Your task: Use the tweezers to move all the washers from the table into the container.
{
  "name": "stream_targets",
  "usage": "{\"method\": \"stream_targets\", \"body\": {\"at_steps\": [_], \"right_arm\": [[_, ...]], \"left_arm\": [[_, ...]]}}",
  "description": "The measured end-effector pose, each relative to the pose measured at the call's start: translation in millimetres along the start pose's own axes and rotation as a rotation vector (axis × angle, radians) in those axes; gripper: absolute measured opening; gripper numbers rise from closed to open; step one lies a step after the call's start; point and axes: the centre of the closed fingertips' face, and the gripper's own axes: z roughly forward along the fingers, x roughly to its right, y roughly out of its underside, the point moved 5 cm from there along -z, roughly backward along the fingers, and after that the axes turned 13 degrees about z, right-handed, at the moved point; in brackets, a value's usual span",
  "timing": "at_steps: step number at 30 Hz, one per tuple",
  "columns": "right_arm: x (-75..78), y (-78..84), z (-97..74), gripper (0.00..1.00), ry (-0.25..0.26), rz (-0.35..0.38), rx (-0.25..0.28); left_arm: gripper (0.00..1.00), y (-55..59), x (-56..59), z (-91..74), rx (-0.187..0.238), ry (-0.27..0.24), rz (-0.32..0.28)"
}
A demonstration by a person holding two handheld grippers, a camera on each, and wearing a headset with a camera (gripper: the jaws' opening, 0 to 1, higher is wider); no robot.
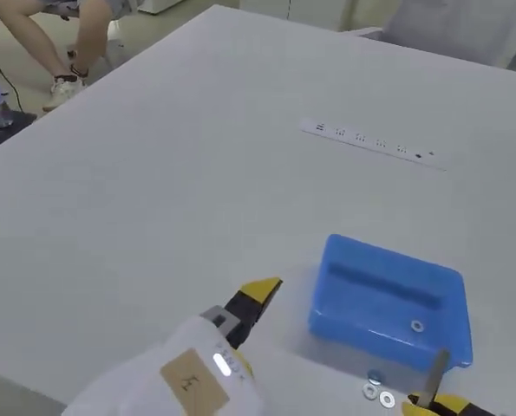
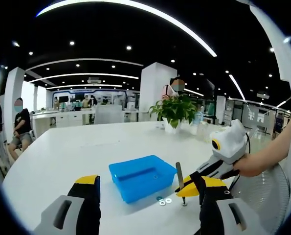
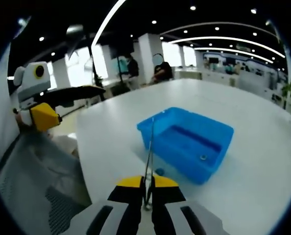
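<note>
the right gripper [image 3: 147, 182] pinches thin metal tweezers [image 3: 149, 147], tips down beside the rectangular blue plastic container [image 1: 388, 299]. 1 flat ring washer [image 1: 416, 326] lies inside; 2 silvery washers [image 1: 387, 399] lie just outside it. the left gripper [image 2: 147, 188] gapes wide.

The container [image 1: 388, 299] ahead of both pairs of jaws is a plain bright blue. It stands on a plain white counter [image 1: 153, 191]. The left gripper [image 2: 150, 182] and right gripper [image 3: 146, 183] have black jaws tipped yellow, on white bodies. The tweezers [image 3: 148, 147] between the right jaws are grey metal. The washers [image 1: 379, 394] just beside those jaws are silver.
</note>
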Motion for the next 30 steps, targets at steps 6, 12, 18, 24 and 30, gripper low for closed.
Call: {"method": "stream_targets", "body": {"at_steps": [6, 12, 18, 24, 30], "right_arm": [[0.8, 4.8, -0.6, 0.02, -0.055, 0.026, 0.075], [-4.6, 10.6, -9.4, 0.03, -0.056, -0.065, 0.023], [-4.1, 17.5, -22.3, 0.03, -0.038, -0.114, -0.037], [-1.3, 17.1, -21.2, 0.02, -0.028, -0.09, -0.035], [-21.6, 0.9, -17.8, 0.02, -0.076, -0.167, 0.015]], "left_arm": [[0.83, 1.9, -1.4, -0.7, -0.016, -0.015, 0.015], [0.83, 2.2, -1.5, -1.5, -0.02, -0.02, 0.027], [0.82, 0.7, -2.0, -3.2, -0.012, -0.026, 0.038], [0.82, 0.6, 0.2, -3.1, -0.007, -0.008, 0.038], [0.71, -3.2, 6.8, -3.3, 0.016, 0.09, -0.106]]}}
